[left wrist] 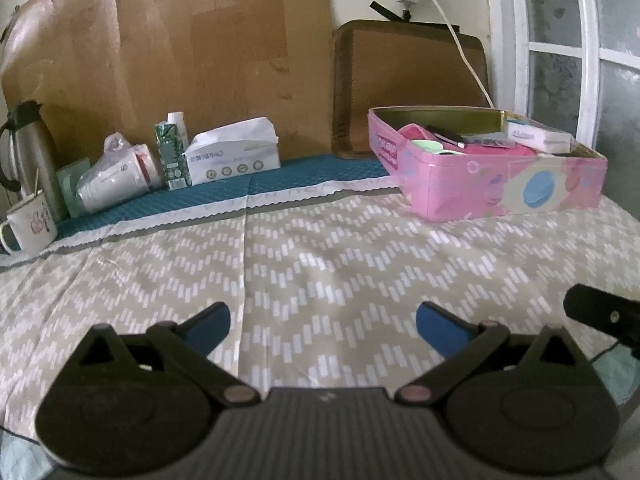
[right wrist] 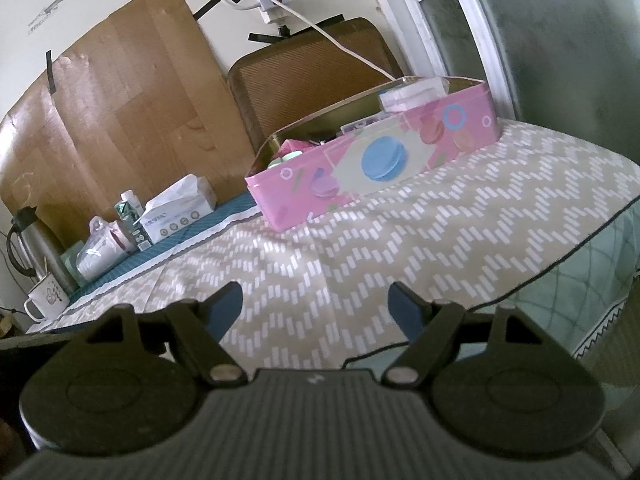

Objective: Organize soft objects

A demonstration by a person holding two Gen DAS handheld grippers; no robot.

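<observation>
A pink tin box with macaron pictures stands at the far right of the table; it also shows in the right wrist view. It holds a pink soft cloth, a small white carton and dark flat items. My left gripper is open and empty, low over the zigzag tablecloth, well short of the box. My right gripper is open and empty near the table's front edge. Part of the right gripper shows at the right edge of the left wrist view.
Along the back left stand a tissue pack, a green carton, bagged paper cups, a steel thermos and a white mug. Cardboard and a brown pad lean on the wall. The table edge drops at right.
</observation>
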